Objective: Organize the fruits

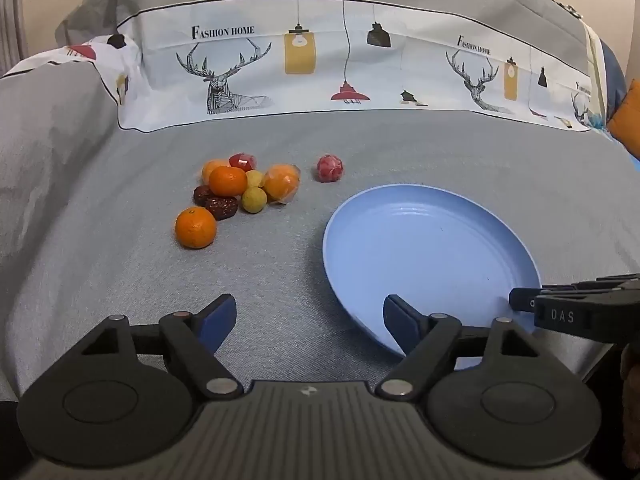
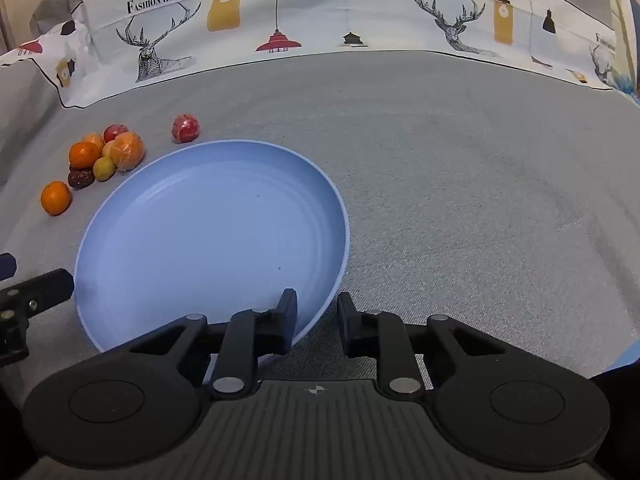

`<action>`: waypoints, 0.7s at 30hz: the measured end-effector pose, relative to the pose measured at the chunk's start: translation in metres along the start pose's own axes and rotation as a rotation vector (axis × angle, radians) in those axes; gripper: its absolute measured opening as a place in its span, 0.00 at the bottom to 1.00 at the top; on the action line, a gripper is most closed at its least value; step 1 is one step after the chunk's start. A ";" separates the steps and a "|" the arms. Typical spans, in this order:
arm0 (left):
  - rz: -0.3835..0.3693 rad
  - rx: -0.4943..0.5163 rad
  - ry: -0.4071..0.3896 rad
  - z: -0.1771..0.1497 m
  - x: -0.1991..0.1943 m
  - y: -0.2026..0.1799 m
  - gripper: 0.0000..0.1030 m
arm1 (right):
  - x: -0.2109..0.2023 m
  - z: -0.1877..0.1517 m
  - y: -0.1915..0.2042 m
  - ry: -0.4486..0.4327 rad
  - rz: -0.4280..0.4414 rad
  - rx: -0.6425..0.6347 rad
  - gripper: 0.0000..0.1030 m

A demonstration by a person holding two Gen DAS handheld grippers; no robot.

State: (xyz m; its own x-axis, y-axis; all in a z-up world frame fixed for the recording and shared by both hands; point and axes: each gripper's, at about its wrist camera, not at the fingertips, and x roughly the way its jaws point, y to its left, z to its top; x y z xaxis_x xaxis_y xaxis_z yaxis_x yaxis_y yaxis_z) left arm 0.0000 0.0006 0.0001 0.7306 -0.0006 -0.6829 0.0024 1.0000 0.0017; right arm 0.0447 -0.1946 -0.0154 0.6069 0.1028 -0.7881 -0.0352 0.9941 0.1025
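A heap of fruit lies on the grey cloth: a tangerine (image 1: 228, 181), a plastic-wrapped orange (image 1: 282, 182), two yellow-green fruits (image 1: 253, 199), dark red dates (image 1: 221, 207) and a red wrapped fruit (image 1: 242, 161). One tangerine (image 1: 195, 227) sits apart at the near left, and a red wrapped ball (image 1: 330, 168) lies apart to the right. The blue plate (image 2: 208, 240) holds nothing. My right gripper (image 2: 318, 308) is closed narrow on the plate's near rim, one finger inside and one outside. My left gripper (image 1: 310, 312) is open and holds nothing, its right finger over the plate's left edge.
A printed white sheet (image 1: 320, 60) with deer and lamp pictures runs along the back over a raised grey fold. Grey cloth (image 2: 480, 200) stretches wide to the right of the plate. An orange object (image 1: 628, 120) shows at the far right edge.
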 end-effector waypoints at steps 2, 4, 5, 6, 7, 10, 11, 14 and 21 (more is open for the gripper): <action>0.001 -0.002 0.000 0.000 0.000 0.001 0.83 | -0.001 0.000 0.002 -0.002 0.000 -0.010 0.22; 0.004 -0.003 0.000 0.000 0.000 0.001 0.83 | -0.003 0.001 0.005 -0.008 0.004 -0.024 0.22; 0.005 0.001 -0.004 -0.004 -0.006 0.002 0.83 | -0.003 0.000 0.007 -0.011 0.005 -0.030 0.23; 0.008 0.009 -0.011 -0.002 -0.004 0.005 0.83 | -0.003 0.000 0.008 -0.012 0.008 -0.035 0.23; 0.007 0.008 -0.010 -0.002 -0.003 0.006 0.83 | -0.003 0.000 0.009 -0.009 0.015 -0.041 0.23; 0.005 0.000 -0.005 -0.001 -0.004 0.005 0.83 | -0.004 -0.002 0.014 -0.007 0.021 -0.074 0.24; 0.003 -0.003 -0.003 -0.001 -0.005 0.006 0.83 | -0.004 -0.003 0.015 -0.010 0.021 -0.083 0.24; 0.008 -0.013 0.002 0.002 0.000 0.003 0.83 | -0.006 -0.004 0.017 -0.011 0.017 -0.095 0.24; 0.035 -0.020 -0.030 0.001 -0.001 -0.001 0.83 | -0.011 0.000 0.013 -0.042 0.002 -0.077 0.24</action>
State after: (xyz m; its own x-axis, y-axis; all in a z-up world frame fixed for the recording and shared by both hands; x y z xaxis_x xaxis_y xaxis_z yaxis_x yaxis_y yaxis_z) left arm 0.0001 -0.0001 0.0019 0.7504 0.0349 -0.6601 -0.0370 0.9993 0.0107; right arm 0.0375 -0.1832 -0.0055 0.6392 0.1049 -0.7618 -0.0968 0.9937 0.0556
